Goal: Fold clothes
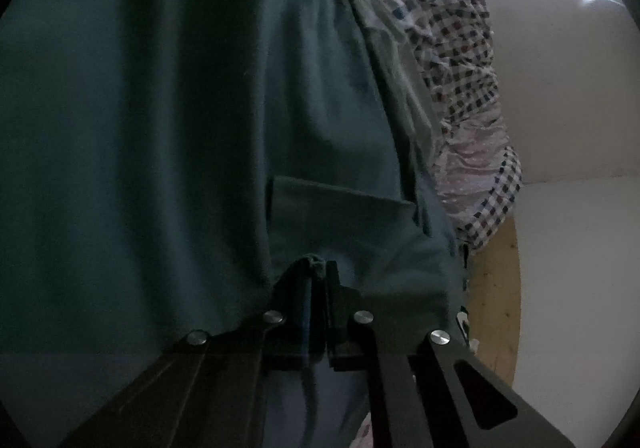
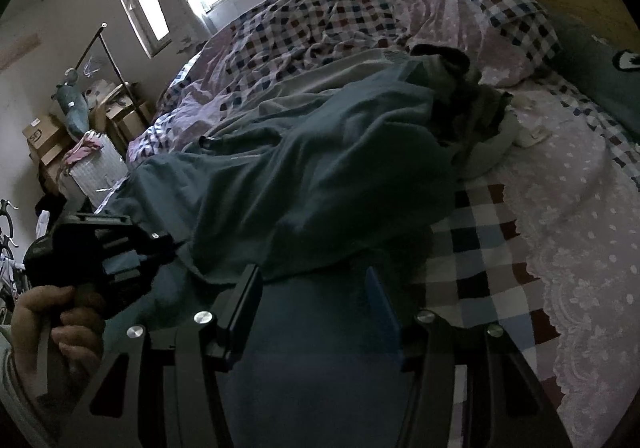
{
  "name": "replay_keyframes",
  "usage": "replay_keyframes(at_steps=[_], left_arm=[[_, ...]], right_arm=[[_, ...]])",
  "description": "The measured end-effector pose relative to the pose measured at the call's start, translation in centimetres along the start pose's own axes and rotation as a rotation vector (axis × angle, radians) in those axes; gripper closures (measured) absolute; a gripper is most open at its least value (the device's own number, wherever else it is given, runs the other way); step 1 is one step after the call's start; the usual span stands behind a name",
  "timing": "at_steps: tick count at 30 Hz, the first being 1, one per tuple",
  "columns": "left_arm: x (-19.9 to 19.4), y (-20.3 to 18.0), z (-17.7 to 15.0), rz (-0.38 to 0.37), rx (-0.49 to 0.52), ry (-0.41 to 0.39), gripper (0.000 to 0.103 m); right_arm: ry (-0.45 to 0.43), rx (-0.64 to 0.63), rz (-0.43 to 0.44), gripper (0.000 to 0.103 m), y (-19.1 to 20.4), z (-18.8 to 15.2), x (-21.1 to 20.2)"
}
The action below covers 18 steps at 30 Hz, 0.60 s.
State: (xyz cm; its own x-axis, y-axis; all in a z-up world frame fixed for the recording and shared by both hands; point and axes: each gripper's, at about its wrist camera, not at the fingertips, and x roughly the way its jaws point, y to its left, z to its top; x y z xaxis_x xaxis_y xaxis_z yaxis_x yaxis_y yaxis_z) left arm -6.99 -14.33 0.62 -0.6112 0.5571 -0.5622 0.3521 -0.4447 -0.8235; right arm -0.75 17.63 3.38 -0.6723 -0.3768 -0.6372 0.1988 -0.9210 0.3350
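While the left gripper is pinching only a thin edge of the dark green garment lying on the bed, and the right gripper is keeping its jaws apart, the cloth is risking slipping out.

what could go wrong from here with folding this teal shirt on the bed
1. The left gripper pinches only a small bunched bit of the teal shirt, so the fabric may slip out when lifted.
2. The right gripper has its fingers apart with cloth between them, so that side looks ungripped and the shirt could lift unevenly.
3. The shirt lies against other clothes on the checked bedding, which might drag along.
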Motion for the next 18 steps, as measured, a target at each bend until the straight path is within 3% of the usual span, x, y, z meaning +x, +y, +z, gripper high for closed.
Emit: replay_keyframes(at_steps=[6, 10, 14, 18], left_arm=[[-6.2, -3.8, 2.4, -0.097, 0.119, -0.207, 0.1], [-11.3, -4.8, 5.0, -0.138, 0.165, -0.394, 0.1], [-14.6, -3.3, 7.4, -0.138, 0.167, -0.536, 0.1], [-15.0, 0.9, 9.1, -0.077, 0.05, -0.562, 0.1]], right_arm=[[-0.023, -0.049, -0.048, 0.044, -1.7, 0.8, -0.8], [0.006, -0.098, -0.114, 0.043, -3.5, 0.9, 0.0], [0.047, -0.089, -0.113, 0.043, -5.0, 0.6, 0.9], [0.027, -0.105, -0.097, 0.043, -4.8, 0.7, 1.2]])
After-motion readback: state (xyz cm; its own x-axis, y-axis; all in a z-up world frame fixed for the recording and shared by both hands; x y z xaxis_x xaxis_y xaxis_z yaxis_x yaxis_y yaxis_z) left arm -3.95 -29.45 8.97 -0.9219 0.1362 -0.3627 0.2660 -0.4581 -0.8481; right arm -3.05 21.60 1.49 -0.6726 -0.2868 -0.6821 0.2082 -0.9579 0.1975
